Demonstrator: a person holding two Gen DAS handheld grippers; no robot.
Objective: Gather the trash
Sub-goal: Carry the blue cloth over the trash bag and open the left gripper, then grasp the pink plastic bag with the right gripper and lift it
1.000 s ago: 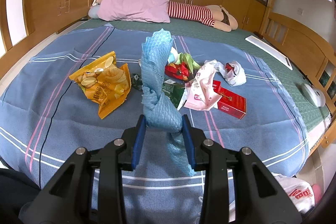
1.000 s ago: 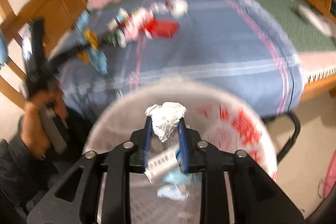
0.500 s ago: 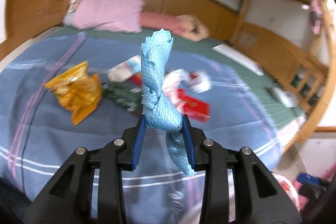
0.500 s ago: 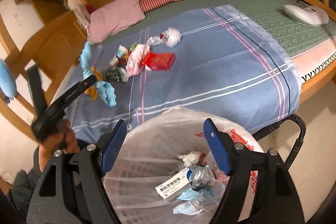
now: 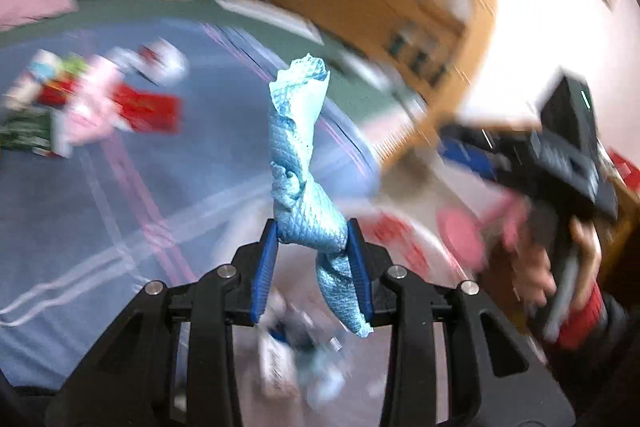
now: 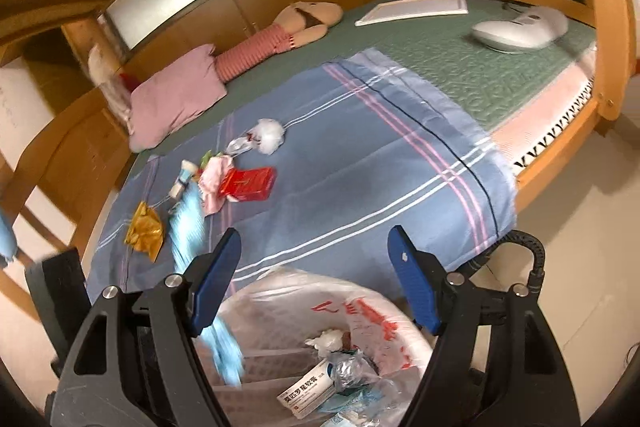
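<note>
My left gripper [image 5: 312,255] is shut on a twisted blue cloth wipe [image 5: 300,155] and holds it over the rim of the trash bag [image 5: 400,243]; the view is blurred. The wipe also shows in the right wrist view [image 6: 188,223], at the bag's left edge. My right gripper [image 6: 316,279] is open and empty above the white bag [image 6: 304,299], which holds crumpled paper [image 6: 326,339] and a medicine box [image 6: 308,387]. Trash lies on the blue sheet: a red box [image 6: 250,183], a pink wrapper [image 6: 214,183], a yellow snack bag [image 6: 146,231], a white wad [image 6: 270,135].
The bed has a wooden frame [image 6: 612,39], a pink pillow [image 6: 176,99], a striped doll [image 6: 280,31], a white tray [image 6: 412,9] and a white device [image 6: 520,31] on the green mat. A black cable [image 6: 536,259] curves by the bag.
My left gripper has swung right with the blue wipe, from over the bed to the trash bag. My right gripper has opened, dropped the white paper wad in the bag and lifted.
</note>
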